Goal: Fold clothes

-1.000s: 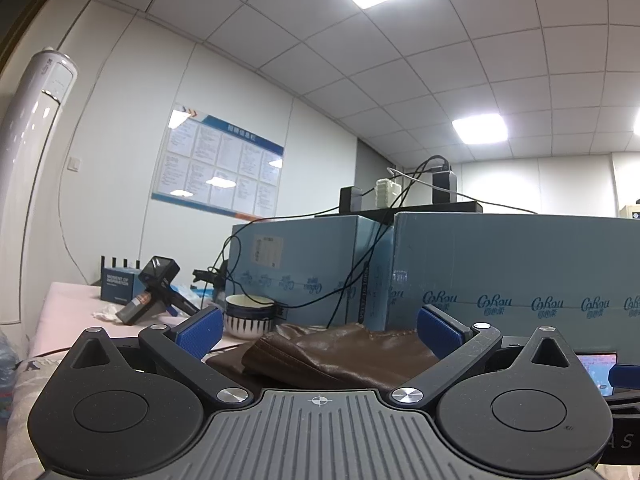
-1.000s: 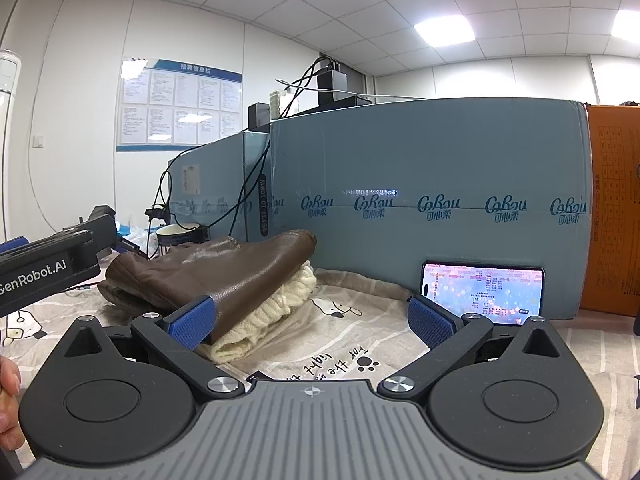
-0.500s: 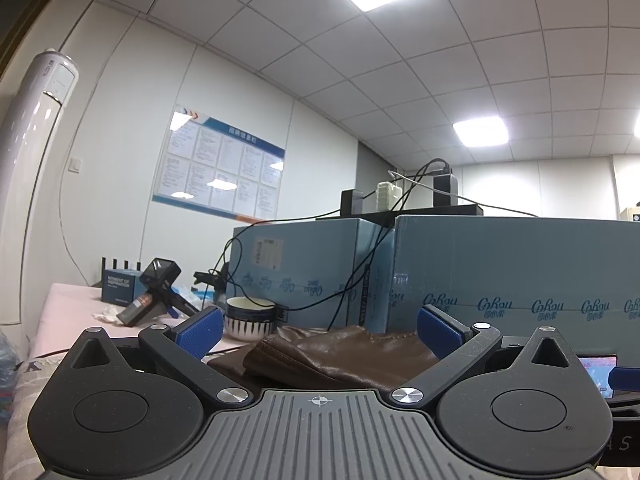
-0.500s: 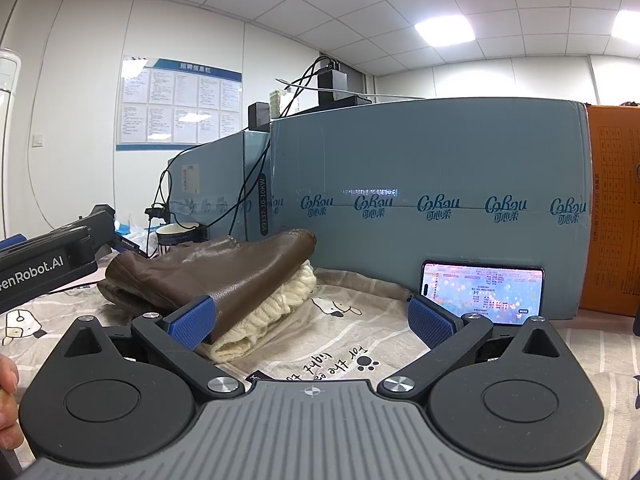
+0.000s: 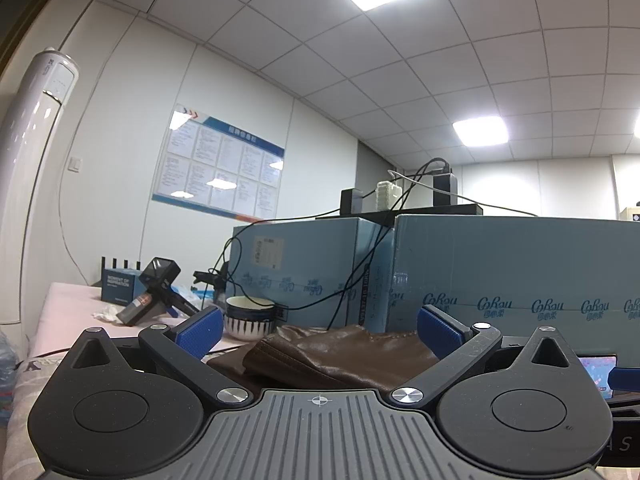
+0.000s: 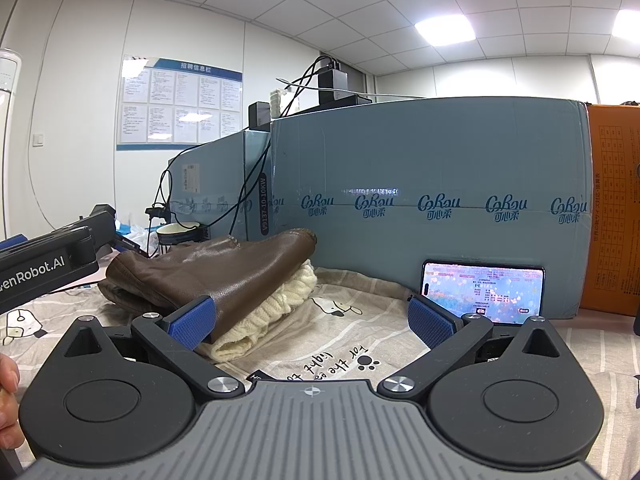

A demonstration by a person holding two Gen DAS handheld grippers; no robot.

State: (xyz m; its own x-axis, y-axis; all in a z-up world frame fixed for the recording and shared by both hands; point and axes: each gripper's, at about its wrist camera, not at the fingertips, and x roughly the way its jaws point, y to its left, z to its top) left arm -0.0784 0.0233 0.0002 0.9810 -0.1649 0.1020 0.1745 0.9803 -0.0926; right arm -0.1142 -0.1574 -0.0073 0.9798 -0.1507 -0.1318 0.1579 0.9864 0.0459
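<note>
Right wrist view puts the brown leather jacket (image 6: 208, 276) ahead and to the left of the right gripper (image 6: 312, 320), lying folded on top of a cream knit sweater (image 6: 276, 312), the pair resting on the printed cloth (image 6: 360, 336) that covers the worktop. The stack's long axis runs from near-left up to far-right, its high end close to the blue cardboard box (image 6: 440, 168) behind it (a phone (image 6: 482, 292) leans against that box, off to the right and clear of the clothes). This gripper's jaws are spread wide and hold nothing; its left pad sits just in front of the sweater's near edge.

From the left wrist, the jacket (image 5: 340, 354) lies straight ahead between the spread, empty jaws of the left gripper (image 5: 318, 326), with a striped bowl (image 5: 250, 316) just beyond its far-left corner. Judging by both views, the left gripper faces the stack more squarely, while the right one is nearer the exposed sweater end, so either could start the next fold.
</note>
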